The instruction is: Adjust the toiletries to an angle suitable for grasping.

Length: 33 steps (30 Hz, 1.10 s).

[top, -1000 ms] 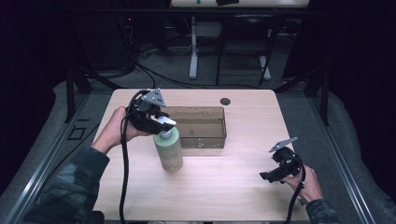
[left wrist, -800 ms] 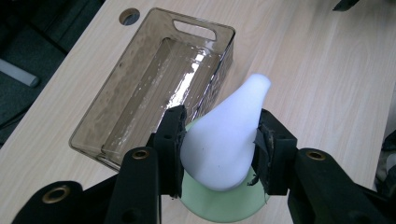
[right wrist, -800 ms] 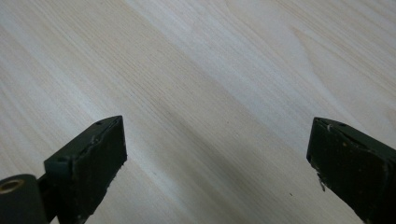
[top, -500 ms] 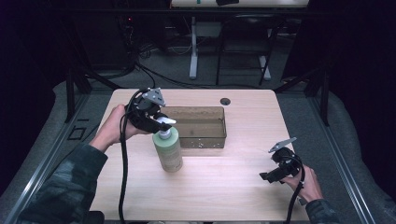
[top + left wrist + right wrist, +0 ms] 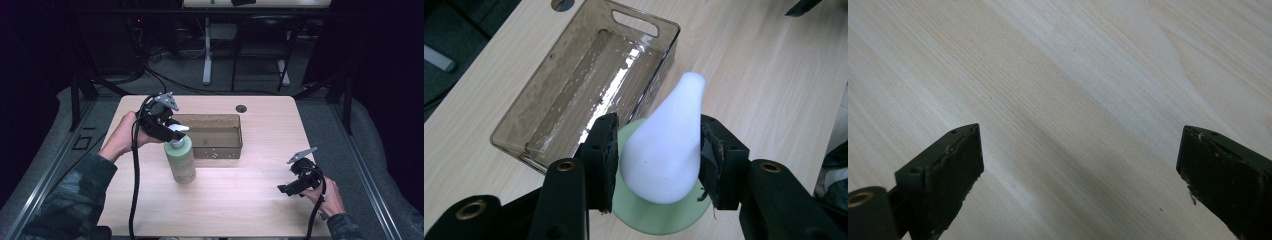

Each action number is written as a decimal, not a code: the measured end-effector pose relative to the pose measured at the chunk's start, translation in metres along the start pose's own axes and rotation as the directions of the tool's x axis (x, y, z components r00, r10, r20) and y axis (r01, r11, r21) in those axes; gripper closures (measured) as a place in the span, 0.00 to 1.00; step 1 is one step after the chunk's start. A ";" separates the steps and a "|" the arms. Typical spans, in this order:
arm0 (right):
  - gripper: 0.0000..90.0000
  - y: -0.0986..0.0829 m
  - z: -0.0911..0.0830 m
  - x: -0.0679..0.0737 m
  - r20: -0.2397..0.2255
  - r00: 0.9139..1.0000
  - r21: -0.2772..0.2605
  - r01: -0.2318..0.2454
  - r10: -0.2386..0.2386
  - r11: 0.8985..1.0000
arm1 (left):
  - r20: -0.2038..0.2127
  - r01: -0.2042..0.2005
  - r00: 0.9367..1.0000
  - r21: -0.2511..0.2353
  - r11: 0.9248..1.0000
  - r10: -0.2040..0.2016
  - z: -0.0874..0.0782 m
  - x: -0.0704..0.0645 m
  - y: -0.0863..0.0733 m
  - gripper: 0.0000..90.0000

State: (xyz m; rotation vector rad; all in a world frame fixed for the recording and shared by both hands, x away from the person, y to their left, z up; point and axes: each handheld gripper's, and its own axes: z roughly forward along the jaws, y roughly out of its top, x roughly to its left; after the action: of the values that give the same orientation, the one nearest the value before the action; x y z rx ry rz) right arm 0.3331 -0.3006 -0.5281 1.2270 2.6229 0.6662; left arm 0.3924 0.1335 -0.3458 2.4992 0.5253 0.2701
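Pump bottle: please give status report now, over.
Left gripper shut on pump head of green bottle, bottle upright on table beside brown tray. Right gripper open over bare wood. Nothing in the way.

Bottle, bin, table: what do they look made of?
Bottle: pale green, matte, probably plastic; its white pump head, smooth with soft shading, sits between the left hand-held gripper jaws.
Bin: smoky see-through plastic, glossy; glare streaks on the floor, moulded handle slot.
Table: light wood grain, flat sheen; veneer or laminate, can't tell which.
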 end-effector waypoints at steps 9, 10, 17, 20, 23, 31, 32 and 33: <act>0.05 -0.001 0.000 -0.002 0.005 1.000 -0.002 0.008 -0.008 1.000 | 0.014 -0.029 0.999 0.043 0.999 0.029 0.001 0.001 0.004 0.69; 0.05 -0.001 0.000 -0.002 0.005 1.000 -0.002 0.007 -0.007 1.000 | 0.013 -0.033 0.999 0.046 0.998 0.033 0.001 0.001 0.004 0.69; 0.05 -0.001 -0.001 -0.002 0.008 1.000 -0.002 0.008 -0.008 1.000 | 0.022 -0.042 0.999 0.053 0.998 0.041 0.002 0.002 0.005 0.69; 0.05 -0.001 -0.001 -0.002 0.006 1.000 -0.004 0.004 -0.004 1.000 | 0.024 -0.046 0.999 0.052 0.998 0.045 0.002 0.002 0.006 0.69; 0.05 -0.001 -0.001 -0.002 0.010 1.000 0.000 0.006 -0.006 1.000 | 0.026 -0.051 0.998 0.058 0.997 0.049 0.002 0.002 0.006 0.69; 0.05 -0.001 -0.001 -0.002 0.007 1.000 0.001 0.009 -0.009 1.000 | 0.032 -0.061 0.998 0.074 0.995 0.059 0.001 0.002 0.008 0.69; 0.05 -0.001 -0.001 -0.002 0.007 1.000 0.000 0.008 -0.008 1.000 | 0.033 -0.062 0.998 0.076 0.995 0.060 0.001 0.002 0.008 0.69; 0.05 -0.001 -0.001 -0.001 0.009 1.000 0.001 0.010 -0.010 1.000 | 0.033 -0.065 0.998 0.080 0.995 0.063 0.001 0.002 0.008 0.69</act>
State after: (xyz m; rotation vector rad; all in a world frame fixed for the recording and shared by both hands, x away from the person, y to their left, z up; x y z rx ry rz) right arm 0.3333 -0.3023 -0.5280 1.2139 2.6205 0.6563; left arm 0.3973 0.1273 -0.3418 2.5981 0.4531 0.2397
